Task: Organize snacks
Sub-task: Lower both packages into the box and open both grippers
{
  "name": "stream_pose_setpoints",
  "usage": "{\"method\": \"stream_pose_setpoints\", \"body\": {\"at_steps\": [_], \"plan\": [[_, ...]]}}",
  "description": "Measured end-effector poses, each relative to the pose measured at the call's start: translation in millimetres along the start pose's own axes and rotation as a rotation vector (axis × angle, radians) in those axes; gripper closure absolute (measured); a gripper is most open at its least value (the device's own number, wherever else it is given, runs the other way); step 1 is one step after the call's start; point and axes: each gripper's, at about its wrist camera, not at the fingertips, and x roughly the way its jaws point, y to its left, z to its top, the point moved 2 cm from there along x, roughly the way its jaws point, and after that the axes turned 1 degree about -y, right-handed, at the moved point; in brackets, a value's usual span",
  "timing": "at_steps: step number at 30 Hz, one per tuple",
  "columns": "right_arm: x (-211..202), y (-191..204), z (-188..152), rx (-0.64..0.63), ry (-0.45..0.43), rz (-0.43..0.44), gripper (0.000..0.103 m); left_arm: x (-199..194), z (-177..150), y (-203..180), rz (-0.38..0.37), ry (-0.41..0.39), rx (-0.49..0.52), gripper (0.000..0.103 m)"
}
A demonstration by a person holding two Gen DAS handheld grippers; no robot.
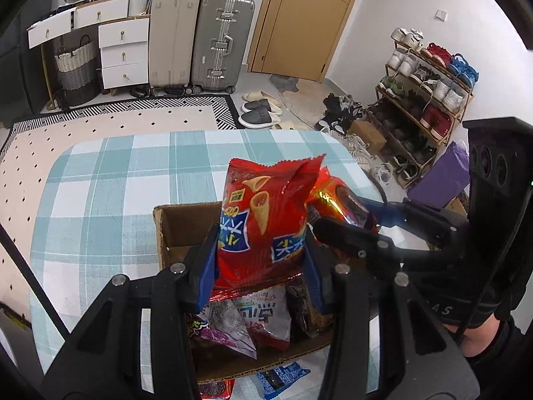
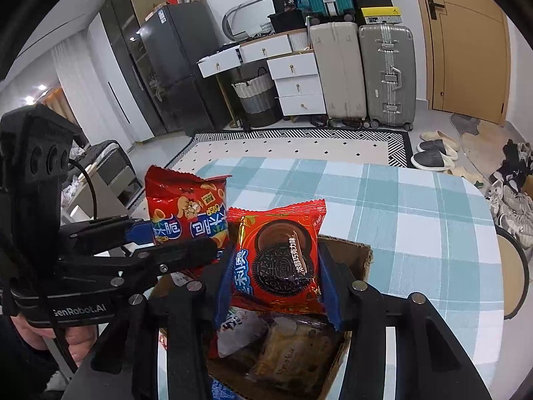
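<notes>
My left gripper [image 1: 260, 260] is shut on a red corn-cone chip bag [image 1: 263, 220] and holds it upright above an open cardboard box [image 1: 180, 223] on the checked table. My right gripper [image 2: 274, 273] is shut on a red Oreo pack [image 2: 279, 260] and holds it above the same box [image 2: 353, 253]. In the left wrist view the right gripper [image 1: 346, 220] comes in from the right with the Oreo pack [image 1: 336, 200] just behind the chip bag. In the right wrist view the left gripper [image 2: 186, 236] holds the chip bag [image 2: 186, 206] to the left. Several snack packs [image 2: 283, 343] lie in the box.
The table has a teal and white checked cloth [image 1: 110, 180]. A blue packet [image 1: 283, 376] and a red packet [image 1: 216, 388] lie on the cloth in front of the box. Suitcases [image 1: 200, 40], drawers, a shoe rack [image 1: 426, 100] and a chair [image 2: 513, 273] stand around the table.
</notes>
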Motion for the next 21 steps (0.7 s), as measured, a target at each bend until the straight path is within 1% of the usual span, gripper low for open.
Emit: {"method": "stream_pose_setpoints", "body": {"at_steps": [5,8,12,15,16,20,21], "plan": [[2,-3,-8,0.016,0.005,0.006,0.057,10,-8,3,0.003,0.024,0.022,0.061],[2,-5,-13,0.036,-0.005,0.011,0.054,12,-13,4,0.003,0.021,0.018,0.061],[2,-5,-21,0.049,-0.001,0.017,0.054,9,-20,3,0.016,0.027,0.039,0.061],[-7,-2,-24,0.038,-0.018,0.007,0.054,-4,-26,-3,0.051,-0.003,0.074,0.058],[-11,-1,-25,0.035,-0.028,0.009,0.054,-9,-28,-4,0.052,-0.019,0.081,0.056],[-38,6,-28,0.024,-0.085,0.02,0.052,-35,-37,-10,0.092,-0.086,0.098,0.05],[-45,9,-29,0.022,-0.1,0.023,0.052,-42,-40,-12,0.101,-0.103,0.106,0.047]]}}
